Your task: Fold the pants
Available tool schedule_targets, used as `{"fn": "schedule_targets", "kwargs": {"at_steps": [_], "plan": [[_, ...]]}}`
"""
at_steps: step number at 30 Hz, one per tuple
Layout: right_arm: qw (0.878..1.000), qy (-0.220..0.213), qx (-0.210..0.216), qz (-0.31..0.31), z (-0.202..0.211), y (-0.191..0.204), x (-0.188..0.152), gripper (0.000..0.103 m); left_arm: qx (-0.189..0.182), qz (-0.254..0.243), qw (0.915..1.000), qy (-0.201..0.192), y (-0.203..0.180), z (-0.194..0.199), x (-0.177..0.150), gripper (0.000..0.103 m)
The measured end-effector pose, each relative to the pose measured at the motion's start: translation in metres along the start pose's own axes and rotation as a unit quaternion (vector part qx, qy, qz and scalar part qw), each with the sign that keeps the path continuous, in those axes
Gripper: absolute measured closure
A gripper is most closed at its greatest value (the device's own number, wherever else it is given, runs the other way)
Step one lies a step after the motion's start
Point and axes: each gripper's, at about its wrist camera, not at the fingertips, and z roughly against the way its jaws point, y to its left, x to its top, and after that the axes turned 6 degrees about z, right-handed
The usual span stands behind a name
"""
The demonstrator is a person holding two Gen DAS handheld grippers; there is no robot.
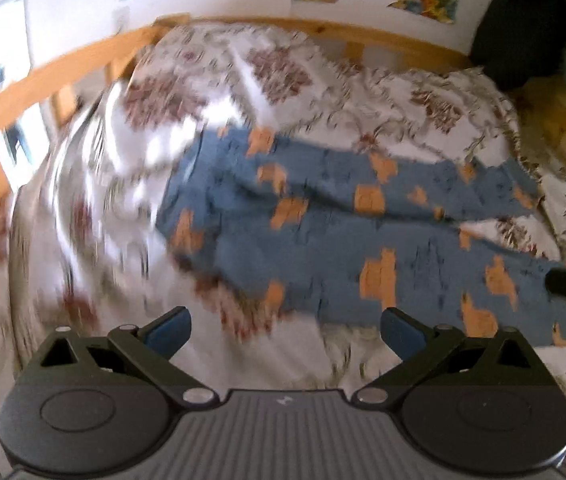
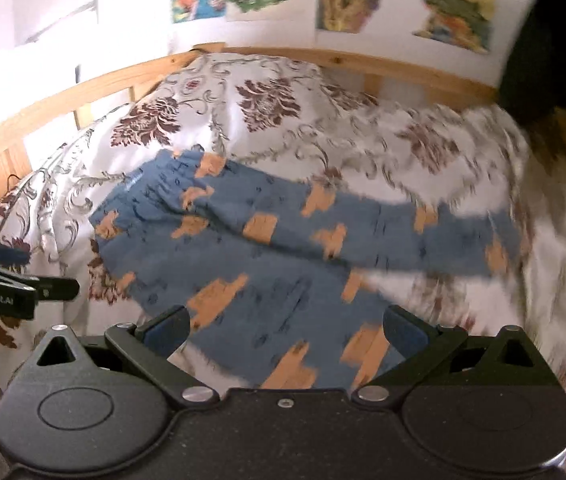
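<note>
Both wrist cameras look down from close above the bed (image 1: 423, 92), facing its far wooden rail; both share the blue pants (image 2: 283, 248).

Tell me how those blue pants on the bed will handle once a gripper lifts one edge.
The blue pants look like thin, wrinkled cloth, so they will probably droop and fold rather than hold shape. They seem light. On the soft bedcover they may drag it along.

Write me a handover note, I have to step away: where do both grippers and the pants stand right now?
Left gripper: open, empty, above the bedspread near the pants' waist end.
Right gripper: open, empty, over the near leg.
Pants: blue with orange patches, spread out on the bed, waist to the left, legs to the right, slightly apart.
Done: no fold visible.
Left: bring the legs together, then fold lengthwise.
</note>
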Motion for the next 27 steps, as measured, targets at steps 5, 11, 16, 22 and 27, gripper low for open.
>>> {"fn": "schedule_targets", "kwargs": {"at_steps": [5,11,16,22,27], "plan": [[0.995,0.033,0.054,0.081,-0.009,-0.045,0.100,0.001,-0.026,-0.083,0.9952,-0.043,0.003,-0.005,0.077,0.000],[0.986,-0.009,0.114,0.123,-0.098,-0.113,0.147,0.001,-0.002,-0.191,0.9774,-0.091,-0.011,-0.078,0.159,0.000],[0.984,0.030,0.123,0.127,-0.182,-0.167,0.128,0.001,-0.053,-0.209,0.9757,-0.037,-0.023,-0.177,0.208,0.000],[0.982,0.046,0.154,0.103,-0.262,-0.212,0.124,0.001,-0.093,-0.353,0.9298,0.044,-0.046,-0.281,0.224,0.000],[0.971,0.081,0.192,0.121,-0.302,-0.231,0.114,0.013,-0.122,-0.354,0.9184,0.126,-0.039,-0.333,0.227,0.002]]}}
